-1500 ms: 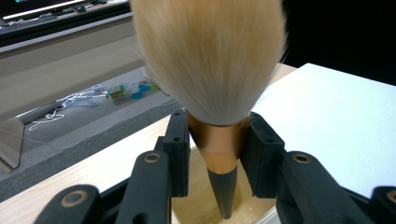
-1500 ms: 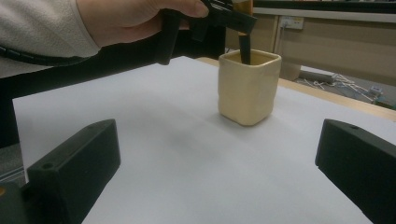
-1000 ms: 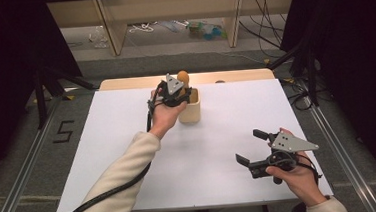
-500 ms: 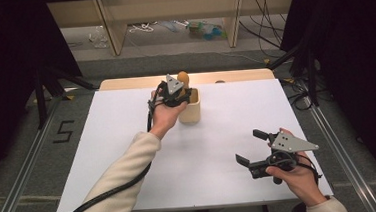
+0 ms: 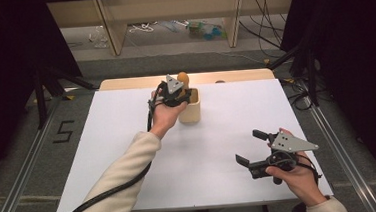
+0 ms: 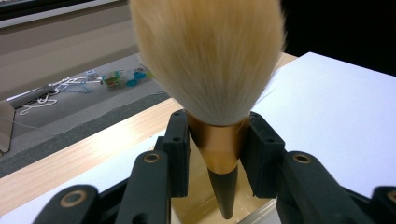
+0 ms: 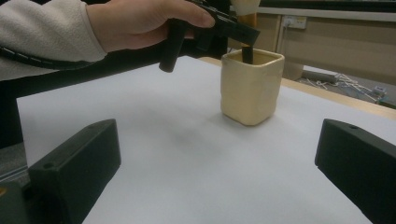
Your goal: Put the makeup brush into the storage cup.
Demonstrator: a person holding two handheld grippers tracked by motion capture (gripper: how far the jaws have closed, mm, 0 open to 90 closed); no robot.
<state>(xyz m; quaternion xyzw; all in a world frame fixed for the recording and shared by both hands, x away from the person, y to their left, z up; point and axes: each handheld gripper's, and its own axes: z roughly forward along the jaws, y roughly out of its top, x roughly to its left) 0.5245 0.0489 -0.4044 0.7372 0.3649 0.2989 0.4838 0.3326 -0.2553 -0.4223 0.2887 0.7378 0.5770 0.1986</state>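
A makeup brush [image 6: 212,70] with pale fluffy bristles, a copper ferrule and a black handle stands bristles-up. Its handle tip dips into a cream square cup [image 5: 190,107] at the far middle of the white table. My left gripper [image 6: 217,140] is shut on the brush's copper ferrule, right over the cup [image 7: 251,86]. From above, the left gripper [image 5: 175,94] sits above the cup's left rim with the brush head [image 5: 182,78] poking up. My right gripper [image 5: 249,147] rests near the front right, jaws wide apart and empty; its pads [image 7: 74,161] frame bare table.
The white table top [image 5: 104,157] ends in a wooden strip [image 5: 124,84] at the far edge. Beyond it are shelf legs, cables and small clutter [image 5: 203,29] on the floor. A cable [image 5: 107,194] trails from the left gripper along the sleeve.
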